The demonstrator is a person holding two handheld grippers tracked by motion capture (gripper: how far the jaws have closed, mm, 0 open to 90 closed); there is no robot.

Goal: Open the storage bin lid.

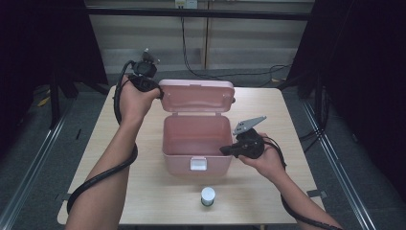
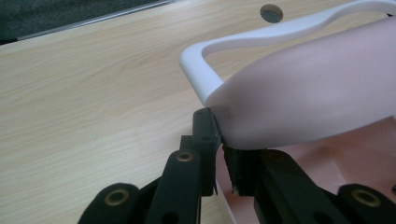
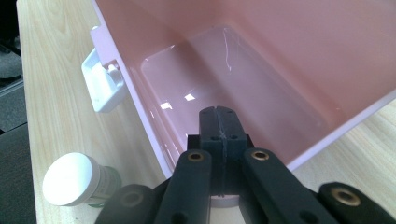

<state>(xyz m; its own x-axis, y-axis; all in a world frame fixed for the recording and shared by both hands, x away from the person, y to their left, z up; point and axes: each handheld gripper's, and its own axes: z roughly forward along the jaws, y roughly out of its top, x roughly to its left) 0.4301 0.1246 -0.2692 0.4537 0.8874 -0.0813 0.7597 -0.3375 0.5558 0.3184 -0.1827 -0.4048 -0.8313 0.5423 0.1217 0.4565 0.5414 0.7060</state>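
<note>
High view: pink box (image 1: 196, 146) mid-table, lid (image 1: 197, 97) up. Left gripper view: left gripper (image 2: 218, 154) pinched the lid's edge beside white handle (image 2: 219, 56). Right gripper view: right gripper (image 3: 219, 135) closed, empty, over the box's rim; jar (image 3: 74, 179) just beside.

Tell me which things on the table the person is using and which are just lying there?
In use:
- pink box, open
- its lid, pinched at the edge by the left gripper
- right gripper, shut and empty, over the box's front corner

Just lying there:
- small white-capped jar on the table in front of the box
</note>
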